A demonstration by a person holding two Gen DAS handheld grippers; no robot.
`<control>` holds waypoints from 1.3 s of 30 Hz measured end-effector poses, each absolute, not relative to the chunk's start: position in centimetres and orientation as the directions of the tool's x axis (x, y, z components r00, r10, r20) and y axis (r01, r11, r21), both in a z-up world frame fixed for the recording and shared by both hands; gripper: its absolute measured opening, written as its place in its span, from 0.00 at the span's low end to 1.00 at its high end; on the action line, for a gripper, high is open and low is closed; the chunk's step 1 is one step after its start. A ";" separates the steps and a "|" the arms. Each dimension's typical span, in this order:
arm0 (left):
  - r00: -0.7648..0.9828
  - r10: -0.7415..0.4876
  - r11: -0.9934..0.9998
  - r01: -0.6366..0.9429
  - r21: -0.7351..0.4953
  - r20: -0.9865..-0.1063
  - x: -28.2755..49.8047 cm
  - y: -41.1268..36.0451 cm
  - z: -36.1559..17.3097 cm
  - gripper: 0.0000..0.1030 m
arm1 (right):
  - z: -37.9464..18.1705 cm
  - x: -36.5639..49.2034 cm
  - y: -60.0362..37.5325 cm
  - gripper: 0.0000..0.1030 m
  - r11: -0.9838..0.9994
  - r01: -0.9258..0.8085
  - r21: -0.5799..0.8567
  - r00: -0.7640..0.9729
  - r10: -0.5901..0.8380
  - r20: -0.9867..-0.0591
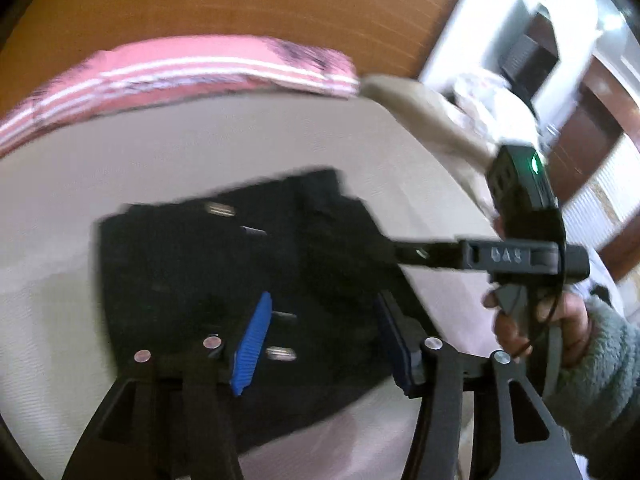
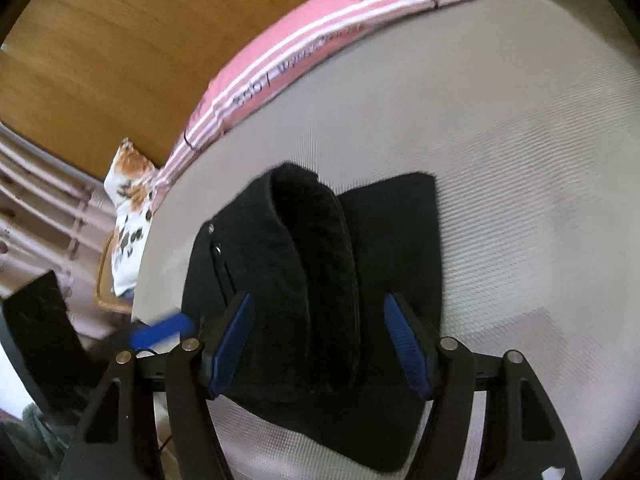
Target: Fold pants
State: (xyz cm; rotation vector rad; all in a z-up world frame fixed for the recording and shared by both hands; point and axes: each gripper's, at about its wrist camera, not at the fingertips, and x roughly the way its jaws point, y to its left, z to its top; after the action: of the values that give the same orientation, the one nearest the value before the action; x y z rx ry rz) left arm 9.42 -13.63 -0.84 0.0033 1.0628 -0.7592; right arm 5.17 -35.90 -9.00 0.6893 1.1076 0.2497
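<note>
Now the black pants (image 2: 320, 280) lie folded small on the pale bed sheet (image 2: 520, 160), one thick fold standing up. My left gripper (image 1: 324, 344) and right gripper (image 2: 320, 344) hang above them, jaws apart and empty. Next I'd flatten that fold.

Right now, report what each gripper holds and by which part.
Nothing is held. The left gripper and right gripper both hover open above the folded black pants.
</note>
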 end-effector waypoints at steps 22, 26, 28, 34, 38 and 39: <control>0.317 -0.338 0.905 0.368 -0.213 -0.886 12.7 -8.1 -7.0 0.60 | -11.7 10.1 -33.1 0.36 0.663 -0.014 0.749 0.362 0.702 -0.614; 0.319 -0.328 0.906 0.372 -0.200 -0.889 12.7 -8.2 -7.4 0.63 | -11.9 10.1 -33.1 0.32 0.689 -0.001 0.725 0.369 0.674 -0.640; 0.324 -0.319 0.908 0.373 -0.190 -0.891 12.6 -8.4 -7.5 0.63 | -12.2 10.1 -33.1 0.32 0.689 0.018 0.725 0.371 0.668 -0.645; 0.333 -0.307 0.912 0.372 -0.175 -0.892 12.6 -8.4 -7.7 0.67 | -12.3 9.9 -33.0 0.34 0.693 0.042 0.720 0.380 0.655 -0.653; 0.336 -0.302 0.914 0.368 -0.171 -0.892 12.8 -8.3 -7.9 0.71 | -12.4 9.8 -33.2 0.34 0.687 0.048 0.725 0.386 0.657 -0.648; 0.336 -0.302 0.915 0.366 -0.171 -0.892 12.9 -8.2 -7.9 0.72 | -12.5 9.9 -33.2 0.34 0.682 0.055 0.729 0.387 0.659 -0.645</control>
State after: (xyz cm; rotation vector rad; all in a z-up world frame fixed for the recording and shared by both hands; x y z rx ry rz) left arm 12.86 -8.23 -7.94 0.0641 1.1487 -0.4360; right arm 9.87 -33.25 -12.53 0.7530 1.1251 0.4341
